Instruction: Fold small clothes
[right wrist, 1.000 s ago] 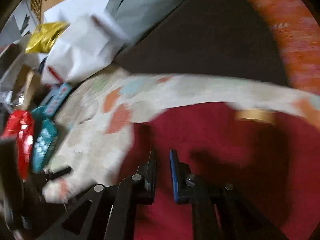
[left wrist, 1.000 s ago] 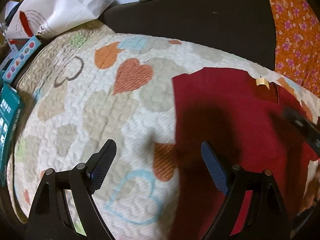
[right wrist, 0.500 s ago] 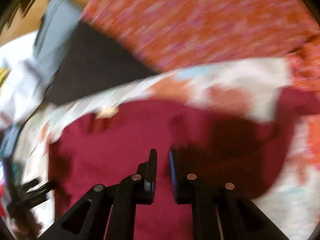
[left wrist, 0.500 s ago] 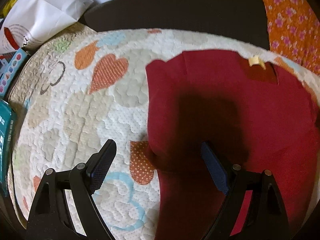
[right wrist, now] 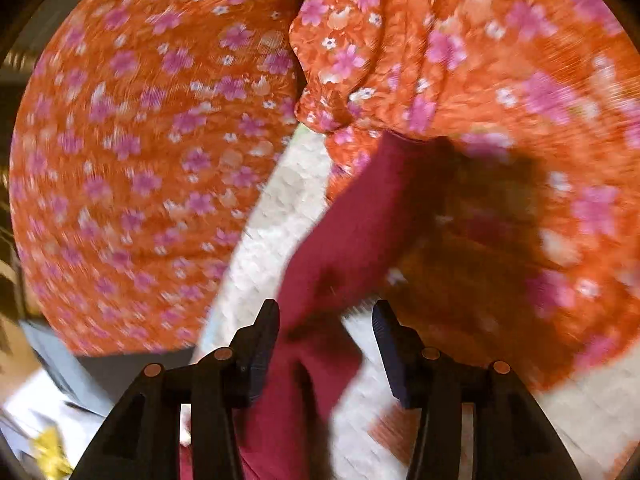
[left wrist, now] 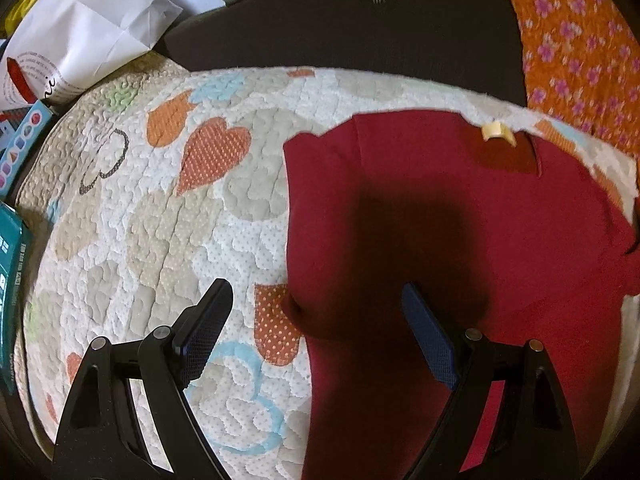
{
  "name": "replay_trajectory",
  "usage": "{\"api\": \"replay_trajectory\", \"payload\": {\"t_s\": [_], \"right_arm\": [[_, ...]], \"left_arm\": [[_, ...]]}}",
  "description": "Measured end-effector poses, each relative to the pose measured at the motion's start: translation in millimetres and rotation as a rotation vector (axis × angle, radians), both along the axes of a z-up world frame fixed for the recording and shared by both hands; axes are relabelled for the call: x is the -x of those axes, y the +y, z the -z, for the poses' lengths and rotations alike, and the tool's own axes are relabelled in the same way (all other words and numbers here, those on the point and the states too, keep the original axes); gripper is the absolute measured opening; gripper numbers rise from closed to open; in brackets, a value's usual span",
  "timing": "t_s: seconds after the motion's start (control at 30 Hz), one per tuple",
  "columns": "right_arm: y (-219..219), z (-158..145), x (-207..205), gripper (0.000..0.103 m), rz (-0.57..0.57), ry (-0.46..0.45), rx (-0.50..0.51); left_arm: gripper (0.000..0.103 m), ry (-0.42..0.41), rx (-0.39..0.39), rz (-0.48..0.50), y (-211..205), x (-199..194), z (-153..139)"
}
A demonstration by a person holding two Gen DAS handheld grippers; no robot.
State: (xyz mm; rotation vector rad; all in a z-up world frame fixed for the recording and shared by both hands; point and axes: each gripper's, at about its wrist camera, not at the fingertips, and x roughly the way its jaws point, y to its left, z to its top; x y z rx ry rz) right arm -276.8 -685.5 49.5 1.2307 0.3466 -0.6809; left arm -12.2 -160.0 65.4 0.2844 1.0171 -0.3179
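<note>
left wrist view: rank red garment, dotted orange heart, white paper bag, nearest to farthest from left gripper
1. Red garment: on the quilt, its near edge lies between the open jaws of the left gripper.
2. Dotted orange heart: a quilt patch, farther up and left.
3. White paper bag: beyond the quilt's edge, top left.

Red garment (left wrist: 460,240) flat on heart-patterned quilt (left wrist: 160,220) — left gripper (left wrist: 316,320) agape above.

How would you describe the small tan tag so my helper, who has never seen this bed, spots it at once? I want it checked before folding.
Find the quilted heart-pattern blanket, then the dark red garment spread on its right part. At the garment's far edge, by the neck opening, sits the tan tag. It is the only pale spot on the plain red cloth.
</note>
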Motion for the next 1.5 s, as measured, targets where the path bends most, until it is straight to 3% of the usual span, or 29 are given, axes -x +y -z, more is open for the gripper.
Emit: {"api": "replay_trajectory", "payload": {"t_s": [0.03, 0.07, 0.1, 0.13, 0.23, 0.37, 0.47, 0.53, 0.63, 0.7, 0.8, 0.9, 0.93, 1.07, 1.17, 1.37, 1.4, 1.5], "right_arm": [[-5, 3, -2, 0.047, 0.0, -0.007, -0.015], [-10, 9, -5, 0.037, -0.006, -0.008, -0.048], [-10, 9, -5, 0.017, -0.013, -0.018, -0.048], [-9, 5, -5, 0.01, -0.019, -0.019, -0.026], [22, -36, -18, 0.007, -0.135, 0.019, 0.177], [88, -116, -58, 0.007, -0.37, -0.037, 0.409], [154, -155, -102, 0.007, -0.552, -0.087, 0.531], [201, -164, -134, 0.007, -0.671, -0.115, 0.583], [270, -153, -171, 0.007, -0.821, -0.114, 0.638], [323, -125, -207, 0.007, -0.932, -0.083, 0.651], [370, -71, -245, 0.008, -1.056, -0.058, 0.581], [399, -20, -266, 0.029, -1.196, 0.097, 0.471], [402, -11, -265, 0.029, -1.221, 0.102, 0.441], [391, -27, -242, 0.037, -1.197, 0.024, 0.464], [372, -41, -234, 0.046, -1.104, -0.013, 0.476], [368, -27, -270, 0.046, -1.079, -0.004, 0.321], [372, -28, -273, 0.04, -1.075, 0.004, 0.309], [398, -49, -263, 0.038, -1.127, -0.094, 0.401]], "left_arm": [[0.087, 0.004, -0.004, -0.003, 1, -1, 2], [0.087, 0.005, -0.003, -0.007, 2, -2, 2], [0.087, -0.001, 0.002, -0.012, 3, -2, 0], [0.087, -0.007, 0.006, -0.016, 4, -2, -1], [0.087, -0.017, 0.029, -0.029, 8, -2, -8], [0.087, -0.015, 0.061, -0.043, 13, -3, -14], [0.087, -0.01, 0.102, -0.068, 23, -6, -22], [0.087, -0.003, 0.136, -0.087, 32, -9, -27], [0.087, 0.008, 0.193, -0.132, 49, -16, -34], [0.087, 0.01, 0.214, -0.16, 59, -22, -37], [0.087, 0.014, 0.233, -0.204, 73, -30, -37], [0.087, 0.038, 0.25, -0.233, 81, -35, -34], [0.087, 0.051, 0.26, -0.232, 82, -36, -33], [0.087, 0.068, 0.267, -0.217, 75, -34, -31], [0.087, 0.053, 0.246, -0.196, 67, -31, -33], [0.087, 0.013, 0.209, -0.209, 73, -34, -37], [0.087, 0.009, 0.215, -0.225, 78, -37, -39], [0.087, 0.017, 0.26, -0.265, 93, -43, -42]]}}
